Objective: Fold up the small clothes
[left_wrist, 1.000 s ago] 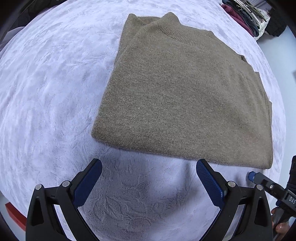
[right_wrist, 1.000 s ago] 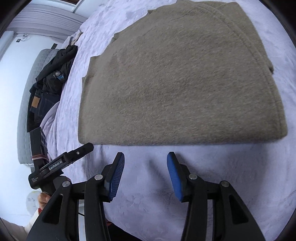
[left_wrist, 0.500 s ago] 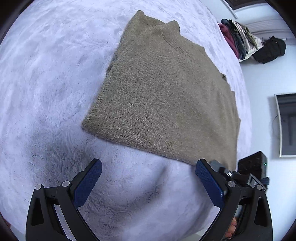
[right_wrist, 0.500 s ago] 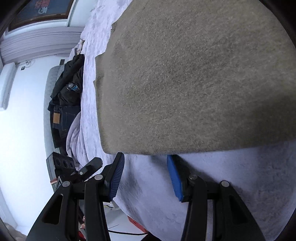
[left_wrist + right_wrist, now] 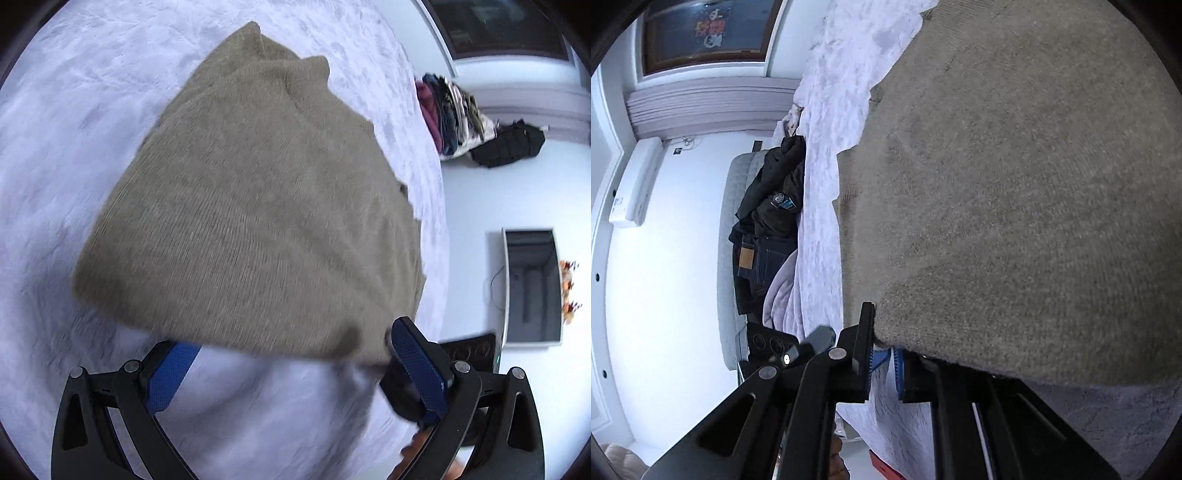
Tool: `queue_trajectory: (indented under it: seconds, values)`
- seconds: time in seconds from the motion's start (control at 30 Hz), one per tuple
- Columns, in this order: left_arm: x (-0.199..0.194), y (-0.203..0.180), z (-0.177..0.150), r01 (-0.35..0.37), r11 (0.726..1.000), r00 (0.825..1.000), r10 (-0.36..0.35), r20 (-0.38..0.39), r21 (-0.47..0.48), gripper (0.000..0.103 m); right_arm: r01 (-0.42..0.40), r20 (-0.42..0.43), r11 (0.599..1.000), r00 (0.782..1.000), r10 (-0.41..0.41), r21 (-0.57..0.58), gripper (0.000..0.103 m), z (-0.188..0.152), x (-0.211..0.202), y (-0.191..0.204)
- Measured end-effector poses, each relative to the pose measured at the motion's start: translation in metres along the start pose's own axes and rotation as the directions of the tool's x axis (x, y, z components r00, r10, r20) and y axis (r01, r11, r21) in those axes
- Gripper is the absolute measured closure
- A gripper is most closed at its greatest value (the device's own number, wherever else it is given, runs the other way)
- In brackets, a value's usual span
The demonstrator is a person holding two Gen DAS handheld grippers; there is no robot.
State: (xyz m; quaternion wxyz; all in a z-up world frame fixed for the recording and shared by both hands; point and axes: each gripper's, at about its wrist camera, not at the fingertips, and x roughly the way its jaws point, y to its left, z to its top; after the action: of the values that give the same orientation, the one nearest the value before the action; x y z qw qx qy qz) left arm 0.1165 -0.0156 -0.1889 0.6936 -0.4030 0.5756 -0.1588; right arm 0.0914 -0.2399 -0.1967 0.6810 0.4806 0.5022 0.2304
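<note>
Judging from how the sweater (image 5: 258, 206) lies, the folding is partly done: its sides appear already turned in, so that a compact olive panel is seen on the bed (image 5: 66, 122), collar at the far end and hem toward both cameras. A lengthwise fold, hem brought up to collar, is probably what is left; that is a judgement, not something shown.

The left tongs (image 5: 295, 365) are held wide open. Their pads are spread at the near hem, one pad (image 5: 171, 373) partly tucked under the sweater's edge, the other just beside the hem's right corner. Nothing is pressed between them, though blur makes light contact hard to rule out.

The right tongs (image 5: 884, 363) are drawn almost fully together at the opposite near corner. In the right wrist view the hem corner is seen lying over the tips, and a sliver of pale cloth shows between the blue pads. The corner seems to be pinched, yet whether sweater fabric or only the bed cover is caught cannot be told with certainty, since the tips are largely hidden.

Other clothes (image 5: 454, 110) are piled well apart, at the bed's far edge.
</note>
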Motion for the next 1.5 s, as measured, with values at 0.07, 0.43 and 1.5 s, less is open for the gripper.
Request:
queue_trajectory:
  seconds: [0.07,0.43,1.5]
  values:
    - [0.003,-0.003,0.010,-0.036,0.999,0.998,0.037,0.050,-0.022,0.001,0.020,-0.011,1.000,1.000,-0.020,-0.012,0.093,-0.002,0.001,0.000]
    - [0.016,-0.012,0.028,-0.221,0.974,0.955,0.226,0.194,-0.048,0.010,0.061,-0.046,0.998,0.997,-0.061,0.001,0.093,-0.013,0.007,-0.017]
    - [0.053,-0.154,-0.029,-0.727,0.343,0.686,0.375,0.624,0.594,0.093,0.132,-0.224,0.914,0.947,-0.230,-0.383,0.020,0.133,-0.020,0.111]
